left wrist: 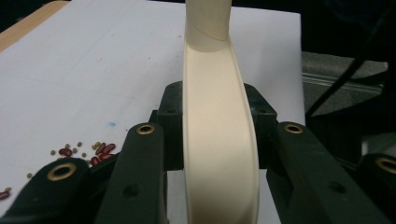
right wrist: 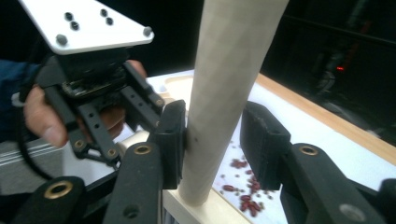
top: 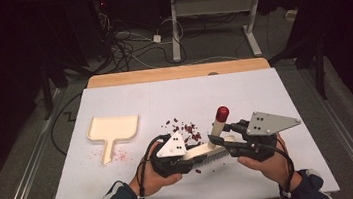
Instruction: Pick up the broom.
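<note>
- High view: both grippers meet near the front middle of the white-covered desk (top: 264, 94) with a wooden far edge. The left gripper (top: 191, 154) and right gripper (top: 219, 142) both sit on a cream plastic brush with a red-tipped upright handle (top: 210, 148).
- Its red knob (top: 222, 113) sticks up between the two grippers, and the dark bristles hang under the cream body.
- A scatter of small dark red beans (top: 187, 127) lies on the desk just behind the grippers. A cream plastic dustpan (top: 113, 129) sits flat, well apart to the left, with a few red specks near its handle.
- Left gripper view: the left gripper's fingers (left wrist: 170, 135) are closed around the curved cream body of the brush (left wrist: 217, 140), one pad on each side. Red beans (left wrist: 100, 150) and tiny greenish bits sit on the desk to the left.
- Right gripper view: the right gripper's fingers (right wrist: 170, 140) sit either side of the brush's round cream handle (right wrist: 224, 93). The left pad touches it, the right pad (right wrist: 261, 140) shows a small gap, so a loose-ish hold.
- The other gripper (right wrist: 98, 93) and the hand (right wrist: 46, 116) show behind, with beans (right wrist: 245, 186) on the desk below.
</note>
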`<state>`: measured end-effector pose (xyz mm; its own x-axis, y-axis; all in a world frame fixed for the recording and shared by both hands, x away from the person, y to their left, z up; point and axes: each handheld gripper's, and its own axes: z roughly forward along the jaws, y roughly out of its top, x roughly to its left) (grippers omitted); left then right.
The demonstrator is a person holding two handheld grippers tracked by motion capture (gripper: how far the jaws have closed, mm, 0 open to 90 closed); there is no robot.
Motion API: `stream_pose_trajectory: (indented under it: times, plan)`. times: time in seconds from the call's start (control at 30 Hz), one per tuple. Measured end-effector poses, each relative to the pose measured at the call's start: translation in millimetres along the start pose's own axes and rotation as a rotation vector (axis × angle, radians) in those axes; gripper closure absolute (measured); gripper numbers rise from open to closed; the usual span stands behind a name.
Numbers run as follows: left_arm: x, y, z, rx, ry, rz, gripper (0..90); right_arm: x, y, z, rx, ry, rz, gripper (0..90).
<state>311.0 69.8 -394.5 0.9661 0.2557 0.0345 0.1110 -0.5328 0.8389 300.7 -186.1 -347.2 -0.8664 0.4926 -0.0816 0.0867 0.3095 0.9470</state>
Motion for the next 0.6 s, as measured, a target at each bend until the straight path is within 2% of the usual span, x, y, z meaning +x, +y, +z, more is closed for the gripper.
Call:
stream_pose_trajectory:
  times: [0.07, 0.33, 0.37, 0.4, 0.6]
  plan:
    - [-0.6, -0.8, -0.9, 0.002, 0.0, 0.003, 66.0, -0.2, -0.2, 0.8, -0.001, 0.028, -0.001, 60.9]
    - [0.7, -4.8, -13.0, -0.018, -0.017, 0.013, 66.0, 0.5, -1.5, 3.5, 0.032, 0.077, -0.035, 54.8]
    - [0.4, -5.2, -14.2, -0.012, -0.016, 0.02, 66.0, 0.0, -1.9, 3.5, 0.041, 0.084, -0.037, 54.5]
    - [-0.3, -5.8, -15.0, -0.004, -0.014, 0.03, 66.0, -0.5, -2.9, 3.9, 0.048, 0.11, -0.043, 54.6]
    - [-2.7, -9.5, -16.1, 0.02, -0.024, 0.049, 66.0, 2.5, -4.7, 8.5, 0.076, 0.135, -0.059, 53.0]
